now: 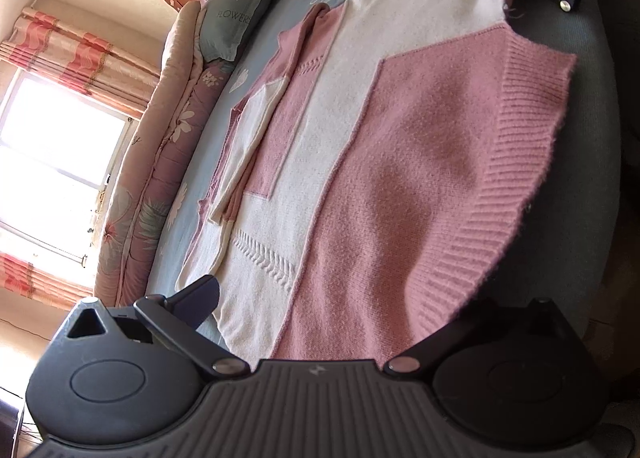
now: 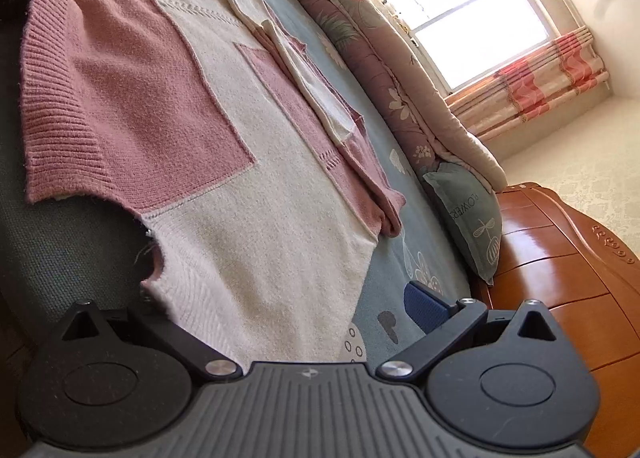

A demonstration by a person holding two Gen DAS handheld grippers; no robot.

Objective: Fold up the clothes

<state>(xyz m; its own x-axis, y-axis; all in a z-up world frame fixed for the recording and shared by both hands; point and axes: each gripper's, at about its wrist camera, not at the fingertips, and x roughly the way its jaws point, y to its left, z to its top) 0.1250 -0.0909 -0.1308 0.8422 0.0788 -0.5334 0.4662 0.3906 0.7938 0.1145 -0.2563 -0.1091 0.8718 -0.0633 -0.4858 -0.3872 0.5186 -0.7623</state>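
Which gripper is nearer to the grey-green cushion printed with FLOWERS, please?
Right. The right gripper sits at the pink-and-white knitted sweater's white hem corner, close to the cushion; the left gripper is at the pink corner, across the sweater from it.

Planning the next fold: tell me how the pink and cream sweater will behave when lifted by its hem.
The sweater looks like soft, fuzzy knit, so it will probably drape and sag. Its ribbed hem already waves, suggesting stretch. Both sleeves lie folded loosely on top; they may slide off.
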